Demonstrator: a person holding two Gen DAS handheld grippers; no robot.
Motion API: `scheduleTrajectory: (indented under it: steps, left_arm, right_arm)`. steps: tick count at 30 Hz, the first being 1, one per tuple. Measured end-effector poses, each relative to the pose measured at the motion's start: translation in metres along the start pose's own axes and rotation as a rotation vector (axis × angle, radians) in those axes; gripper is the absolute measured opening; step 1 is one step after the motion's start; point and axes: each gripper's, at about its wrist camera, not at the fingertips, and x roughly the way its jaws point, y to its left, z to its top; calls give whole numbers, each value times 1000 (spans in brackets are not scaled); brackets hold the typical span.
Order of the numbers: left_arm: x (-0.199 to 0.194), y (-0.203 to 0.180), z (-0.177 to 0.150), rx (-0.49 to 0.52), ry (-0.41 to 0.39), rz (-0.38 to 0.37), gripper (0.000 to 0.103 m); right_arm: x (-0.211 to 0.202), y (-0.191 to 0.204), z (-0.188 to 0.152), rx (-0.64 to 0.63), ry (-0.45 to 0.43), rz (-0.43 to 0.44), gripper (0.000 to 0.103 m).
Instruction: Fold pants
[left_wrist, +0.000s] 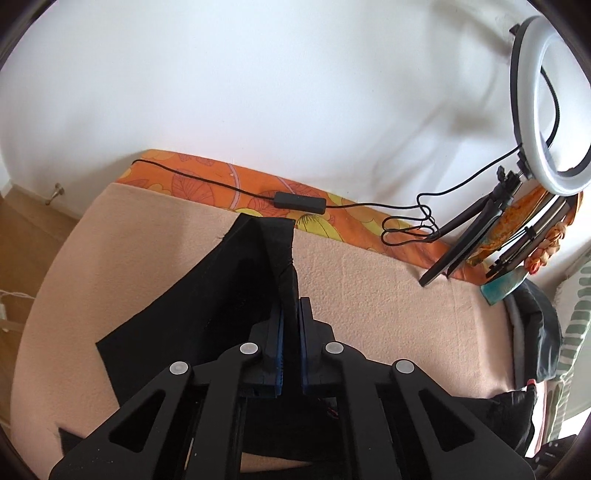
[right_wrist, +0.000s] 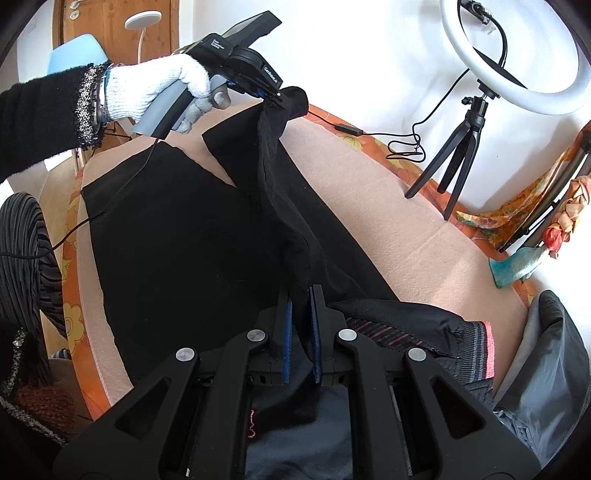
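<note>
Black pants (right_wrist: 177, 236) lie spread on a peach blanket (right_wrist: 369, 199). My right gripper (right_wrist: 301, 295) is shut on a raised edge of the pants close to the camera. My left gripper (right_wrist: 275, 98), held by a white-gloved hand, is shut on the far end of the same edge and lifts it above the blanket. In the left wrist view, my left gripper (left_wrist: 291, 306) pinches a fold of the pants (left_wrist: 207, 302), which hangs down to the blanket (left_wrist: 388, 295).
A ring light on a black tripod (right_wrist: 458, 147) stands at the back right, its cable (left_wrist: 221, 184) running along the orange sheet edge. Dark clothes (right_wrist: 543, 350) lie at the right. A patterned bundle (right_wrist: 554, 221) rests against the wall.
</note>
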Motion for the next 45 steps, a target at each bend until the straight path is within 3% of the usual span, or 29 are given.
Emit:
scheduleTrajectory:
  steps: [8, 15, 25, 27, 32, 34, 37, 42, 45]
  left_arm:
    - [-77, 17, -38, -36, -115, -26, 4]
    - [-133, 49, -101, -125, -191, -49, 4]
    - [-140, 101, -197, -326, -190, -91, 4]
    - [-140, 104, -207, -335, -198, -66, 7]
    - [-139, 92, -209, -191, -211, 113, 18]
    - [-135, 85, -206, -108, -201, 210, 30]
    - [-130, 77, -206, 22, -194, 303, 35]
    - [-116, 70, -203, 206, -152, 402, 36]
    - [-119, 65, -201, 268, -151, 373, 36]
  right_arm:
    - [-44, 22, -1, -66, -31, -37, 9]
    - [-70, 56, -18, -152, -5, -41, 9]
    - [-68, 98, -53, -228, 84, -55, 9]
    - [-70, 105, -58, -237, 92, -53, 9]
    - [-71, 114, -64, -233, 112, -50, 9]
    - [-71, 115, -67, -227, 118, -52, 9]
    - [-70, 114, -70, -217, 125, -57, 9]
    - [-63, 114, -72, -213, 140, -68, 9]
    - [-64, 111, -75, -213, 147, -80, 9]
